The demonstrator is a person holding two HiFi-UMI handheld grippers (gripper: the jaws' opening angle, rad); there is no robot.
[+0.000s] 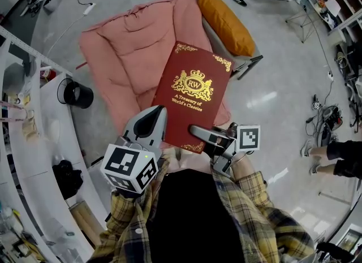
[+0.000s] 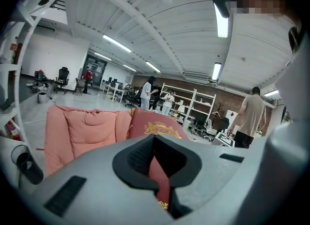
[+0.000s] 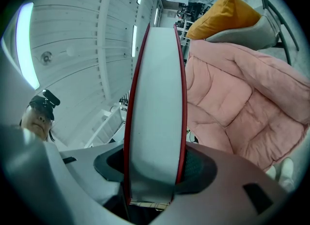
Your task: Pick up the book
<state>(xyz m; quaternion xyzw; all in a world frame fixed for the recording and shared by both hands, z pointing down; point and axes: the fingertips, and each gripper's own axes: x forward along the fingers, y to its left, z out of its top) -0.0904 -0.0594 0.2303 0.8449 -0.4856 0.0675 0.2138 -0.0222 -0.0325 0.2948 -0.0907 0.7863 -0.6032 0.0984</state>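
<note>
A thick dark-red book [image 1: 192, 95] with a gold crest is held tilted above a pink cushion [image 1: 121, 47]. My right gripper [image 1: 210, 141] is shut on the book's near edge. In the right gripper view the white page block [image 3: 155, 98] fills the wide space between the jaws [image 3: 155, 171]. My left gripper [image 1: 156, 134] lies at the book's near left corner and covers it. In the left gripper view a narrow strip of the red cover [image 2: 160, 128] shows in the slit of the jaws [image 2: 156, 171]. Whether they press on it is unclear.
The cushion covers a chair with an orange pillow [image 1: 226, 21] at its far right. A black bucket [image 1: 77, 94] and white shelving [image 1: 25, 143] stand to the left. A person's legs [image 1: 334, 157] are at the right, and other people [image 2: 251, 117] stand farther off.
</note>
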